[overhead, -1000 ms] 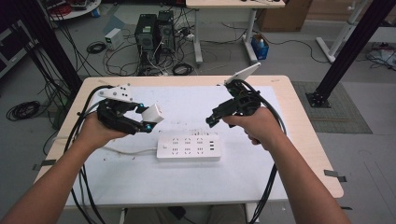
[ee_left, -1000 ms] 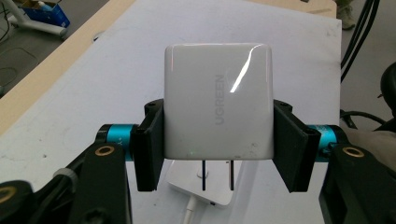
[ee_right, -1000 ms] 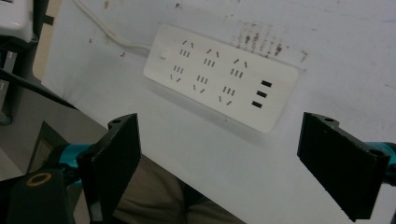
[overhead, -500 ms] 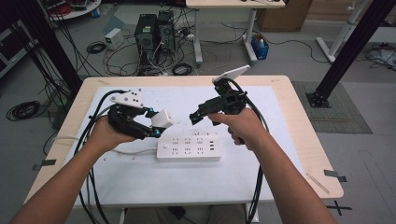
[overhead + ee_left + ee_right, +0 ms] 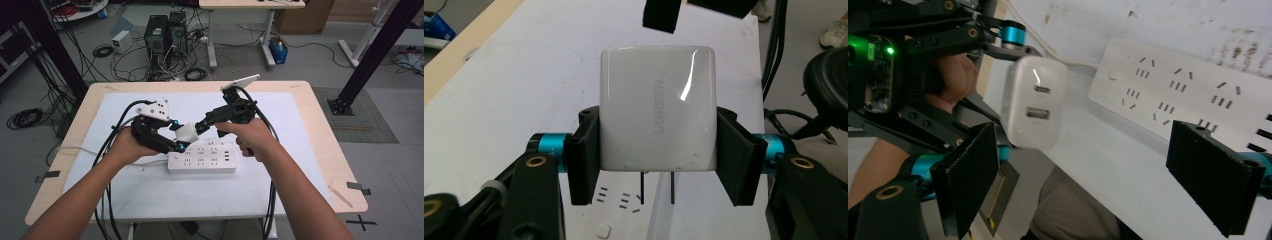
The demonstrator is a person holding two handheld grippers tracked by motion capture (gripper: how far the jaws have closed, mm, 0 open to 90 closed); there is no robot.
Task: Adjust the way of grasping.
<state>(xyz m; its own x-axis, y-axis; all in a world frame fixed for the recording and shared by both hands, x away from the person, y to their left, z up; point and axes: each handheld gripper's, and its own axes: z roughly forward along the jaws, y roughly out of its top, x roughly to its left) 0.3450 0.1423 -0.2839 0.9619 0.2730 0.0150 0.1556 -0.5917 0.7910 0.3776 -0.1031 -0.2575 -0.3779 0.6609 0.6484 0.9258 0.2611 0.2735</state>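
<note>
Both grippers meet over the middle of the table (image 5: 320, 150), which is covered by a white sheet (image 5: 280, 190). Clamped between the black pads of the left gripper (image 5: 658, 150) is a white wall charger (image 5: 657, 117), gripped by its two flat sides; the left gripper view shows the brand lettering on its top face and two metal prongs pointing down toward the sockets of a white power strip (image 5: 624, 210) below, with a gap between the prong tips and the strip. In the high view the left gripper (image 5: 177, 137) holds the charger (image 5: 188, 133) just above the left end of the power strip (image 5: 201, 161), which lies lengthwise across the middle of the sheet, nearer the person's edge than the far one. Opposite it, the right gripper (image 5: 201, 125) reaches in from the right, its jaws spread wide and holding nothing, with the tips just beside the charger. From the right gripper view, the charger (image 5: 1034, 102) shows two ports on its end face, sitting between and beyond the parted pads (image 5: 968, 172) without touching them, and the power strip (image 5: 1198, 90) lies past it with its rows of sockets and a small button at one end. Cables (image 5: 107, 150) trail from both grippers back off the near edge.
</note>
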